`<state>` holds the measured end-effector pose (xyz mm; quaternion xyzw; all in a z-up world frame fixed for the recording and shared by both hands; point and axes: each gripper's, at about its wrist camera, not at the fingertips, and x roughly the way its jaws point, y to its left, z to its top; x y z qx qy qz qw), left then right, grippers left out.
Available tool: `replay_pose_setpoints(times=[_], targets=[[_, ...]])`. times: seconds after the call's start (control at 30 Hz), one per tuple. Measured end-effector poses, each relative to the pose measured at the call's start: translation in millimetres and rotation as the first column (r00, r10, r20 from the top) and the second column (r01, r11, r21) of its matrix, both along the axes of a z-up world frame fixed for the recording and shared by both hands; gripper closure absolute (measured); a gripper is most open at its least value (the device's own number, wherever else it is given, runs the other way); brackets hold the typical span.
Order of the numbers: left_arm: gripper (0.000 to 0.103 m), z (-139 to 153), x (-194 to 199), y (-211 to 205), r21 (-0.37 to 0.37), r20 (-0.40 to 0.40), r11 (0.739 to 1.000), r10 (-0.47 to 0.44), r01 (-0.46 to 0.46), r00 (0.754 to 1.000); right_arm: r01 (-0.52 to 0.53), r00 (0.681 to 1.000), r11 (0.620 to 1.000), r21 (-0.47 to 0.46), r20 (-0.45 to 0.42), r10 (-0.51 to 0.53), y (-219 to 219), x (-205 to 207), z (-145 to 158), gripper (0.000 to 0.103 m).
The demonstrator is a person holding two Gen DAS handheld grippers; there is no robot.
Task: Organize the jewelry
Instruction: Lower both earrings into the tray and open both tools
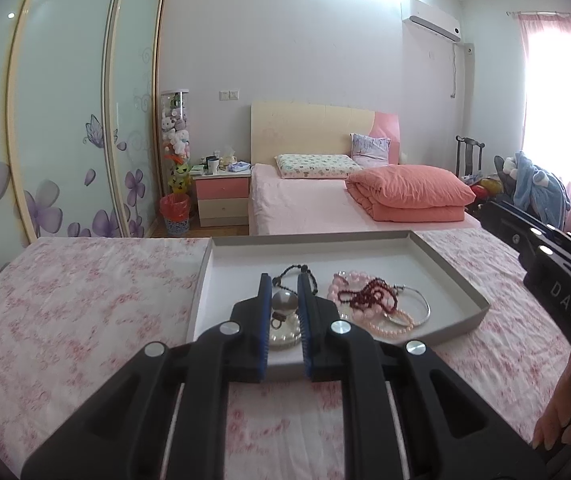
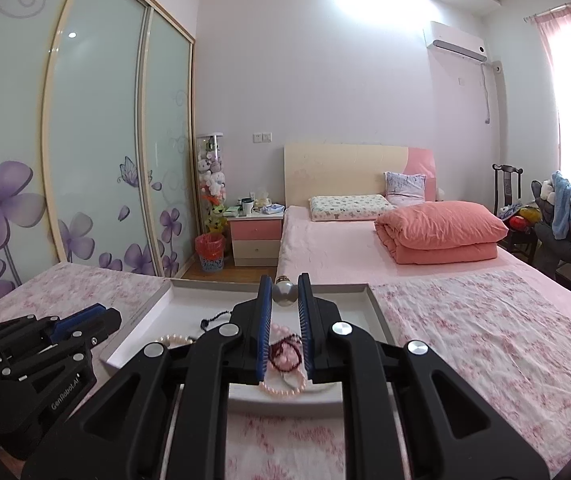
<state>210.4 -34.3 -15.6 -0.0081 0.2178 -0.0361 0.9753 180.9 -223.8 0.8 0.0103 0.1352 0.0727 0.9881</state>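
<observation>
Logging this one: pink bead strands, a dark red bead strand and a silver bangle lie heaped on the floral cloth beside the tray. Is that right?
Not quite. The pink bead strands, the dark red bead strand and the silver bangle lie heaped inside the tray, not beside it. The tray itself rests on the floral cloth. The left wrist view shows this.

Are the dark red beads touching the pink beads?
Touching. The left wrist view shows the dark red beads lying right across the pink beads in the tray, with no gap between them.
</observation>
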Motion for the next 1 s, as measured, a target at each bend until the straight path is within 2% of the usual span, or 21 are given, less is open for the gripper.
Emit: replay_pose_setpoints(times=[0.33, 0.5, 0.53, 0.6, 0.8, 1.0], targets=[[0.089, -17, 60, -3, -0.007, -0.067, 1.0, -0.011, 0.011, 0.998, -0.022, 0.991, 0.999, 0.036, -0.133, 0.026, 9, 56, -20, 0.089], [0.088, -26, 80, -3, -0.028, -0.12, 1.0, -0.014, 0.011, 0.993, -0.045, 0.972, 0.995, 0.09, -0.224, 0.064, 8, 78, -29, 0.087], [0.085, -26, 80, -1, -0.036, -0.125, 0.999, -0.013, 0.008, 0.992, -0.048, 0.969, 0.993, 0.105, -0.237, 0.072, 5, 79, -29, 0.085], [0.078, -26, 80, 6, -0.057, -0.13, 0.998, -0.004, -0.003, 0.992, -0.041, 0.971, 0.991, 0.125, -0.23, 0.07, -1, 74, -28, 0.062], [0.071, -11, 71, 36, -0.11, -0.109, 0.992, 0.05, -0.062, 0.993, 0.02, 0.976, 0.983, 0.183, -0.218, 0.021, -28, 60, -19, 0.06], [0.064, 5, 45, 58, -0.134, -0.088, 0.986, 0.085, -0.097, 0.992, 0.03, 0.975, 0.984, 0.177, -0.223, 0.011, -33, 40, -13, 0.058]])
